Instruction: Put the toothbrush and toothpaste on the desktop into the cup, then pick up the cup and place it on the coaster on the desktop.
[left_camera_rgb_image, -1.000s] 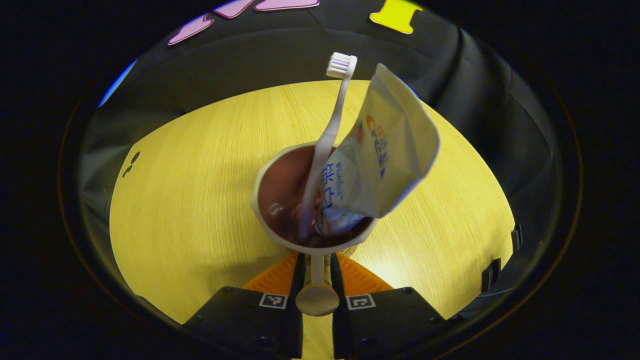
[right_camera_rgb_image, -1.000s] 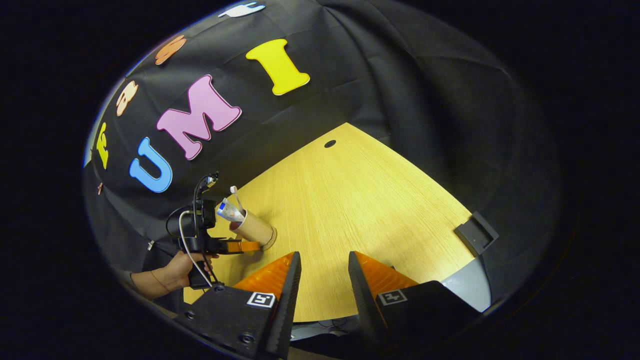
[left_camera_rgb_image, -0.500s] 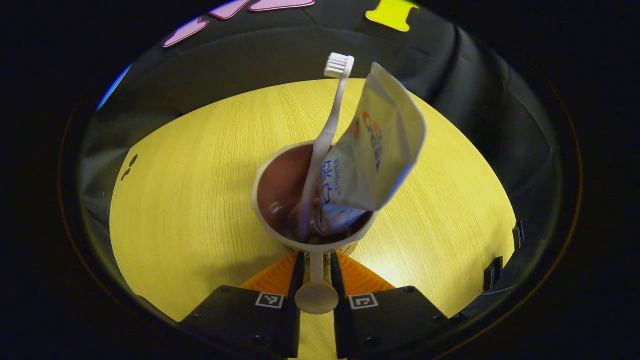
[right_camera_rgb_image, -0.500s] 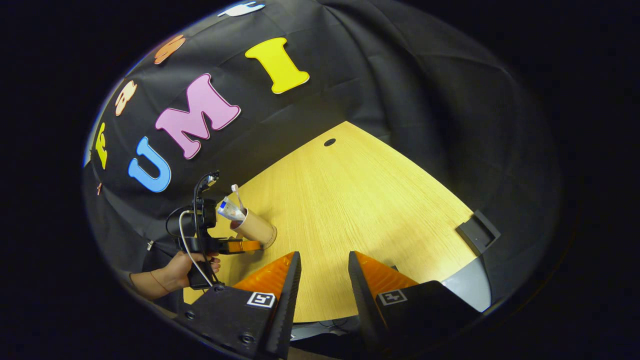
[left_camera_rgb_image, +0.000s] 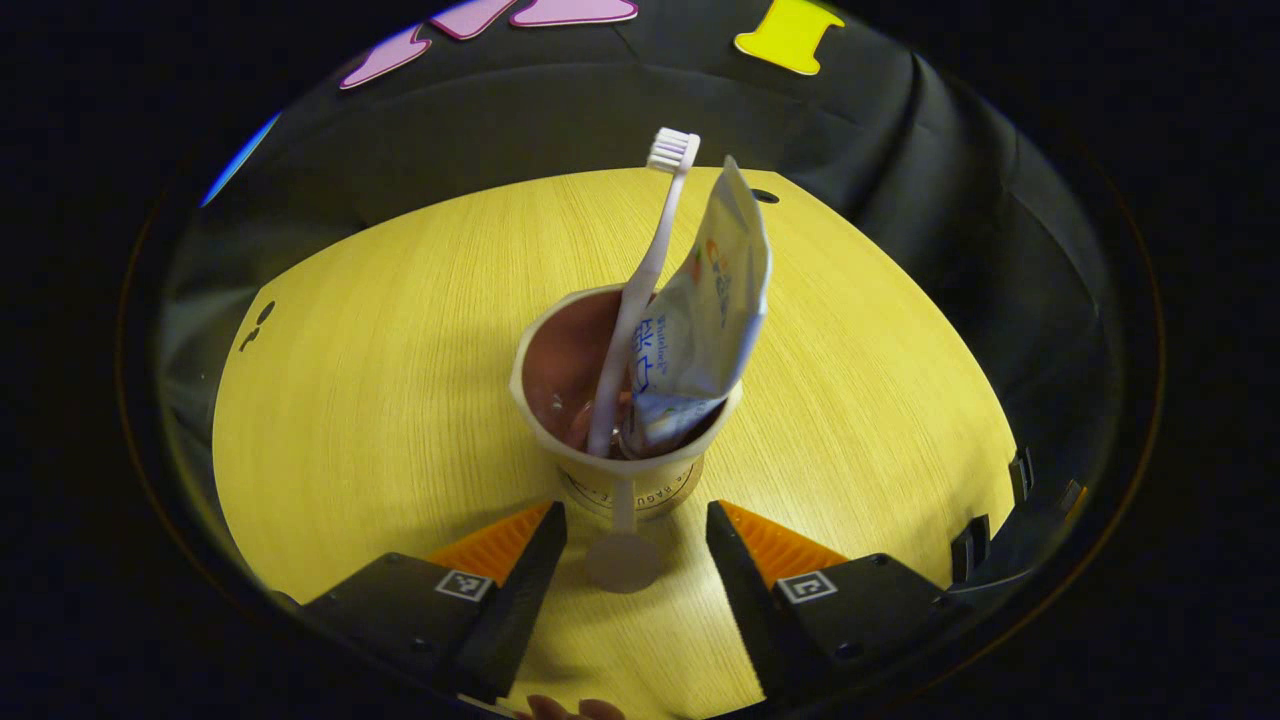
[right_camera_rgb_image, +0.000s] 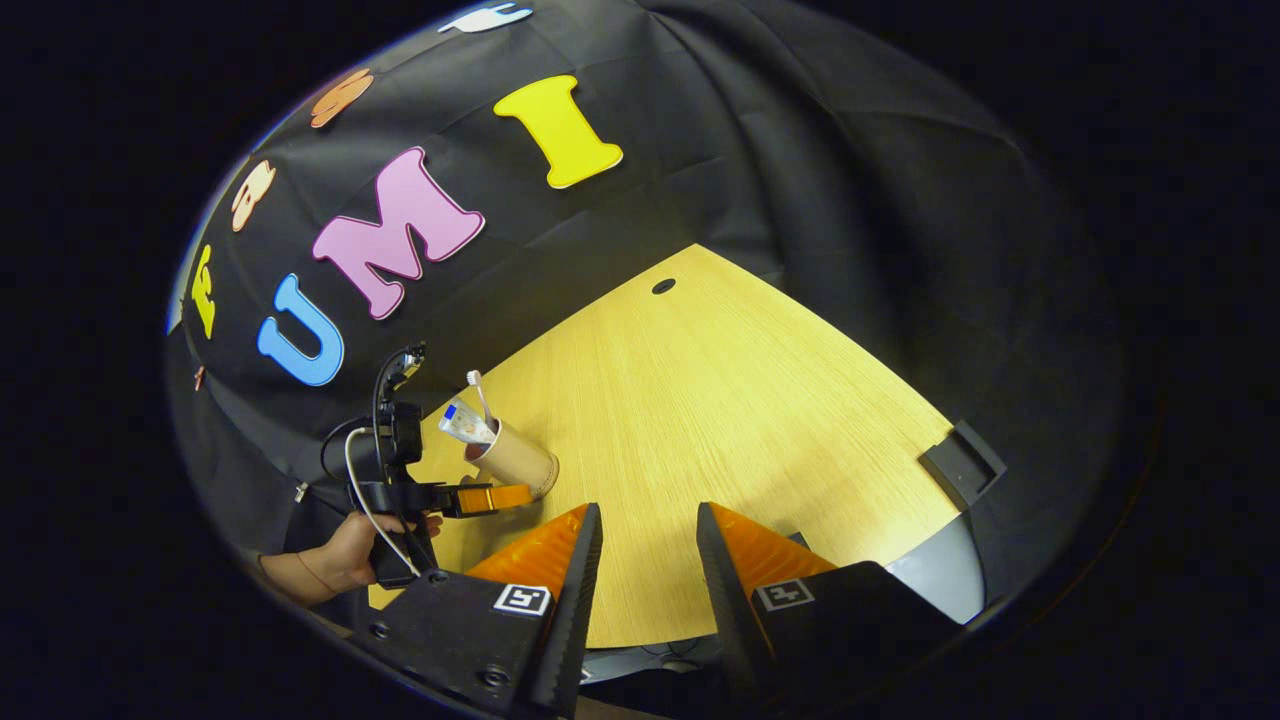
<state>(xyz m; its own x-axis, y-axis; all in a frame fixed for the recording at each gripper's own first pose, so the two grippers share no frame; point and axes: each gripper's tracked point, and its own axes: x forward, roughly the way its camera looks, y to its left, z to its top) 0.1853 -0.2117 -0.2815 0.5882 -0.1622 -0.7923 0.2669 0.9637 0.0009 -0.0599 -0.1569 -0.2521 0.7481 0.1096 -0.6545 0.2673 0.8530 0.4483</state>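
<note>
A beige cup (left_camera_rgb_image: 625, 400) with a dark inside stands upright on the wooden desktop (left_camera_rgb_image: 400, 380). A white toothbrush (left_camera_rgb_image: 650, 280) and a white toothpaste tube (left_camera_rgb_image: 705, 320) lean inside it. A round coaster (left_camera_rgb_image: 640, 497) peeks out under its base. The cup's handle (left_camera_rgb_image: 622, 555) points at my left gripper (left_camera_rgb_image: 635, 515), which is open, its jaws spread either side of the handle and not touching it. In the right gripper view the cup (right_camera_rgb_image: 515, 462) stands at the far left, with the left gripper (right_camera_rgb_image: 480, 497) beside it. My right gripper (right_camera_rgb_image: 647, 515) is open over the table's near edge, holding nothing.
A hand (right_camera_rgb_image: 350, 550) holds the left gripper. A cable hole (right_camera_rgb_image: 663, 286) lies at the table's far corner and a black socket box (right_camera_rgb_image: 960, 462) at its right edge. Black cloth walls close in behind the table.
My left gripper has opened, let go of the cup's handle and drawn back a little. The cup now stands straighter. The right gripper has stayed put.
</note>
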